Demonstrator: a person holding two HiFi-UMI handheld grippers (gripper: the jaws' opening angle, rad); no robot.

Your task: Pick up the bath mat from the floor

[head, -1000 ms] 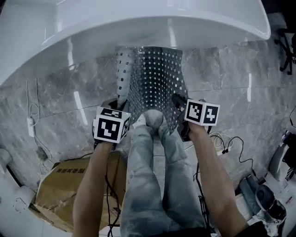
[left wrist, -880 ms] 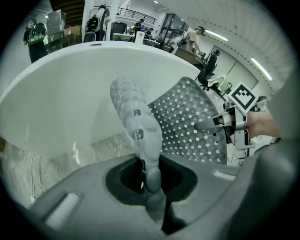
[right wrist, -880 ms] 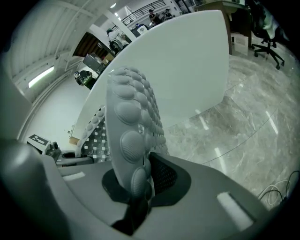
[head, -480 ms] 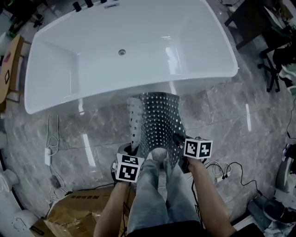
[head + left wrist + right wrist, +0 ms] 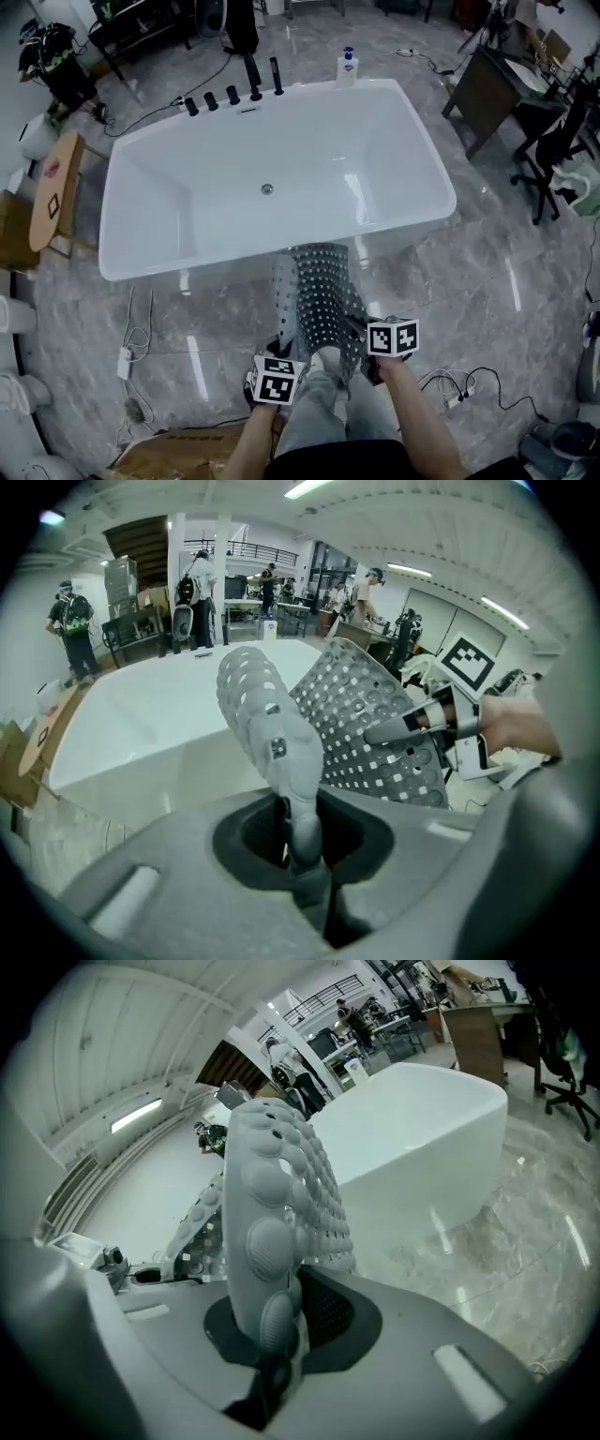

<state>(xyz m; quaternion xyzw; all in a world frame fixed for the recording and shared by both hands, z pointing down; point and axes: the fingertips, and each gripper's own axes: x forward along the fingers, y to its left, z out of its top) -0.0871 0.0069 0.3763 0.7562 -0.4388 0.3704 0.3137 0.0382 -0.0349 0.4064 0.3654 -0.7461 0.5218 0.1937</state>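
Head view: left hand-held gripper (image 5: pixel 281 349) and right hand-held gripper (image 5: pixel 356 328) pinch bath mat (image 5: pixel 323 281).

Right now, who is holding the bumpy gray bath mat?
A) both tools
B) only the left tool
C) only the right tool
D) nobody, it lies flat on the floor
A: the left tool and the right tool each pinch an edge of the bath mat, which hangs between them.

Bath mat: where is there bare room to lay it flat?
Bare marble floor lies right of the grey perforated bath mat, between the white bathtub and the black office chair. The tub's basin is bare too. Crowded: brown cardboard box and cables near the person's feet.
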